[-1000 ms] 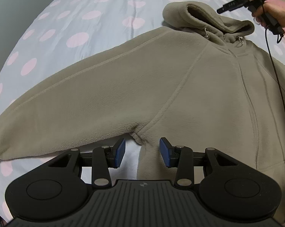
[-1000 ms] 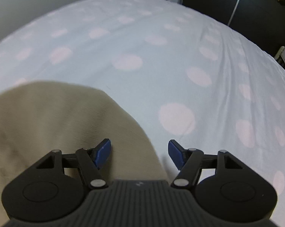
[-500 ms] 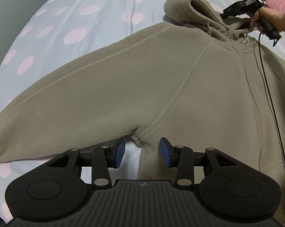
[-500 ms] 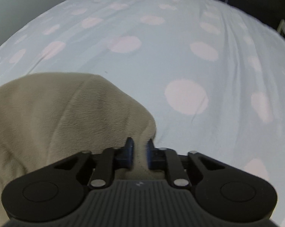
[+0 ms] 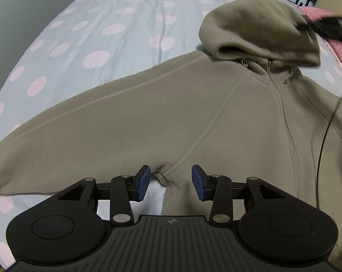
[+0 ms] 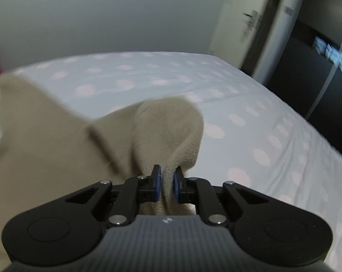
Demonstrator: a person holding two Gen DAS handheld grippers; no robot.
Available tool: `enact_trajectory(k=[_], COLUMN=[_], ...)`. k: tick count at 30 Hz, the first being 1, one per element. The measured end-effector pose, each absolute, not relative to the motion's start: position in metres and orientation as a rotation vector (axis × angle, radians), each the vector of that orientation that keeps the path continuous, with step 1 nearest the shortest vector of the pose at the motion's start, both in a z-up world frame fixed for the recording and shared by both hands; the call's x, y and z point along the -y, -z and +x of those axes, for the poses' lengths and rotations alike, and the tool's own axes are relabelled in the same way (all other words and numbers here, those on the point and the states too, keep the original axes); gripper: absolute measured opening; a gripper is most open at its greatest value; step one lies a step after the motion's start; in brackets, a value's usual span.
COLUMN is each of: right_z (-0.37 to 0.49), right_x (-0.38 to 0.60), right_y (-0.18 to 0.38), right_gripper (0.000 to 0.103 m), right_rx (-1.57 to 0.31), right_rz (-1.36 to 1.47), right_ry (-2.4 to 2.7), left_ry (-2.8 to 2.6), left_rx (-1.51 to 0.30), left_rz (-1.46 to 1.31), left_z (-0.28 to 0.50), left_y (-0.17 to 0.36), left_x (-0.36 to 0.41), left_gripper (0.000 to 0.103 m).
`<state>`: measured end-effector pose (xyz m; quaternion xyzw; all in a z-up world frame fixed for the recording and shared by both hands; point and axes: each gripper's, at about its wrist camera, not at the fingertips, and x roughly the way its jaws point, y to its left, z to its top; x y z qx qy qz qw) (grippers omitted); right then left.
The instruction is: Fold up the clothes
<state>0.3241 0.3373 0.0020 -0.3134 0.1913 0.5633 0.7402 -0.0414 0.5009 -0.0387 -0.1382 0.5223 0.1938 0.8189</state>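
A tan fleece hoodie (image 5: 193, 117) lies front up on the bed, one sleeve (image 5: 64, 136) stretched out to the left. My left gripper (image 5: 171, 182) is open, its blue pads either side of the armpit seam, just above the fabric. My right gripper (image 6: 167, 187) is shut on the hood (image 6: 171, 131) and holds it lifted off the bed. In the left wrist view the hood (image 5: 257, 29) stands raised at the upper right, with the blurred right gripper (image 5: 325, 28) at its edge.
The bed sheet (image 5: 107, 22) is pale blue with pink dots. A black cable (image 5: 325, 136) hangs across the hoodie's right side. A pink pillow (image 5: 338, 40) lies at the far right. A wall and dark wardrobe doors (image 6: 318, 68) stand beyond the bed.
My right gripper closed on the hood's edge and lifted it up off the bed. My left gripper stayed open at the armpit and tilted slightly.
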Motion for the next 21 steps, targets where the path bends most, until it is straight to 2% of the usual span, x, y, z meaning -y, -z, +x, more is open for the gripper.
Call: enact_trajectory(k=[4, 10, 15, 17, 19, 21], right_z=[0.269, 0.236, 0.221, 0.214, 0.202, 0.185], right_x=[-0.303, -0.268, -0.266, -0.266, -0.264, -0.265], right_y=[0.030, 0.077, 0.076, 0.075, 0.064, 0.056], right_gripper=[0.008, 0.008, 0.011, 0.017, 0.030, 0.060], right_rx=[-0.365, -0.494, -0.515, -0.520, -0.486, -0.424], right_rz=[-0.827, -0.865, -0.923, -0.942, -0.927, -0.942], right_ry=[-1.263, -1.220, -1.176, -1.157, -1.152, -1.161], left_ry=[-0.427, -0.446, -0.444, -0.440, -0.439, -0.439], left_rx=[-1.096, -1.074, -1.070, -1.074, -1.085, -1.093], left_rz=[-0.302, -0.309, -0.309, -0.303, -0.291, -0.279], left_z=[-0.047, -0.054, -0.058, -0.059, -0.060, -0.060], left_y=[0.033, 0.028, 0.027, 0.028, 0.030, 0.031], left_x=[-0.503, -0.507, -0.507, -0.507, -0.506, -0.505], left_gripper=[0.038, 0.038, 0.038, 0.039, 0.039, 0.039])
